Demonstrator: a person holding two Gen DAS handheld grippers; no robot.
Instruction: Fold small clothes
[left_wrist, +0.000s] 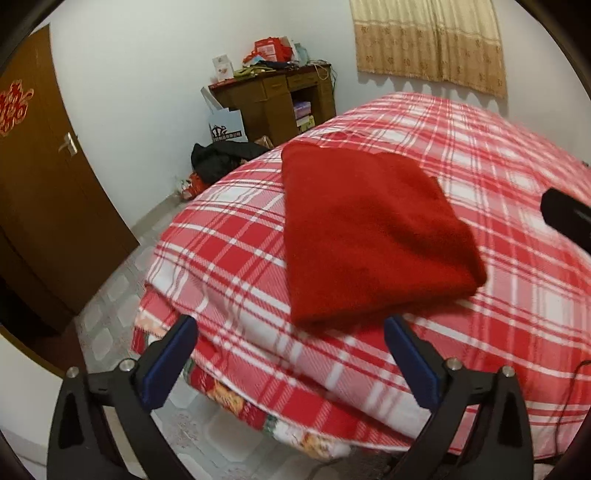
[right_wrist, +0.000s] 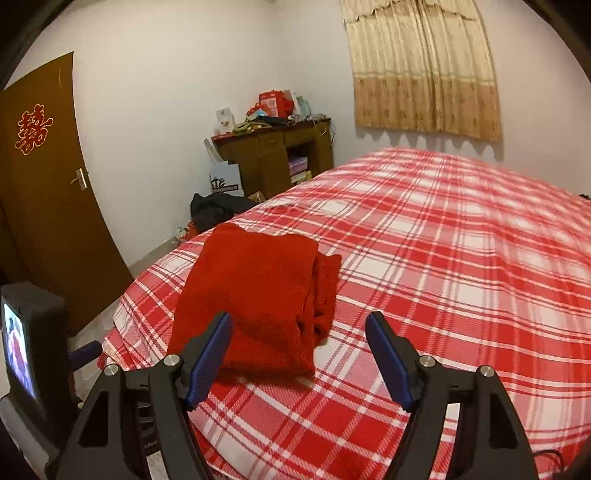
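Near the bed's (right_wrist: 424, 236) corner lies the folded red garment (right_wrist: 255, 295); both grippers (left (left_wrist: 290, 332), right (right_wrist: 299, 325)) gape wide, empty. Careless pinching may undo its loose layers.

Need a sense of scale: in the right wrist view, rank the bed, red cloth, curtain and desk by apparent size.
1. bed
2. red cloth; curtain looks alike, so unranked
3. desk, farther off

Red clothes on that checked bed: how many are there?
1. A single folded red fleece garment lies on the red-and-white plaid bedcover near its door-side edge, ahead of both open grippers. Layers folded inside it cannot be counted.
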